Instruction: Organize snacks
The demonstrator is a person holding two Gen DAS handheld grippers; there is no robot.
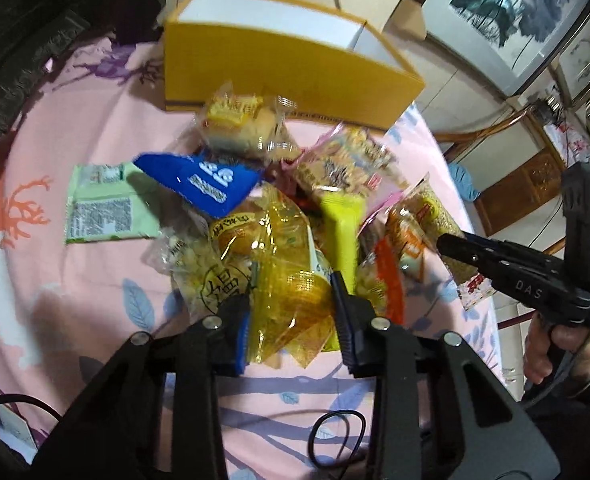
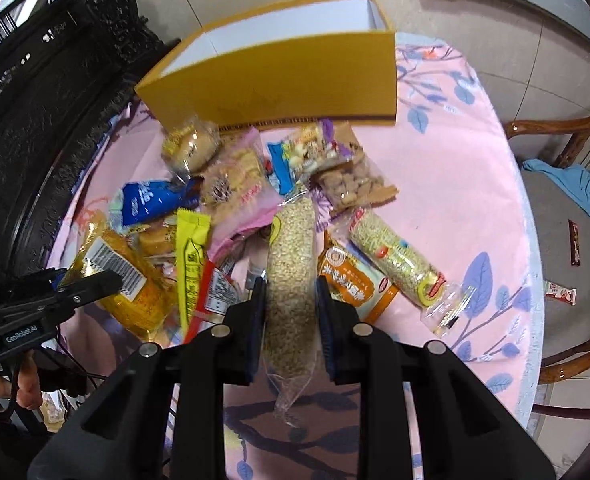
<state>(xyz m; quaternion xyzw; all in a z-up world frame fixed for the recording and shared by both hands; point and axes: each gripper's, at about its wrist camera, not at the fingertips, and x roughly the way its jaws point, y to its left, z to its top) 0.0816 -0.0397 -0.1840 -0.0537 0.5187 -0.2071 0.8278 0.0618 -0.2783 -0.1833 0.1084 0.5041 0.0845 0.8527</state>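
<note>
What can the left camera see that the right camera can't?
Only the left camera shows the green packet and framed pictures on the wall. Only the right camera shows the peanut bag and two snacks on the floor. Both show the yellow box, the pink tablecloth, the snack pile and each tool gripping a packet.

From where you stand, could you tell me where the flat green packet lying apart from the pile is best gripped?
Grip the green packet by its free left edge, coming in from the left. It lies flat on the cloth, and the blue packet overlaps its right corner, so that side looks blocked.
</note>
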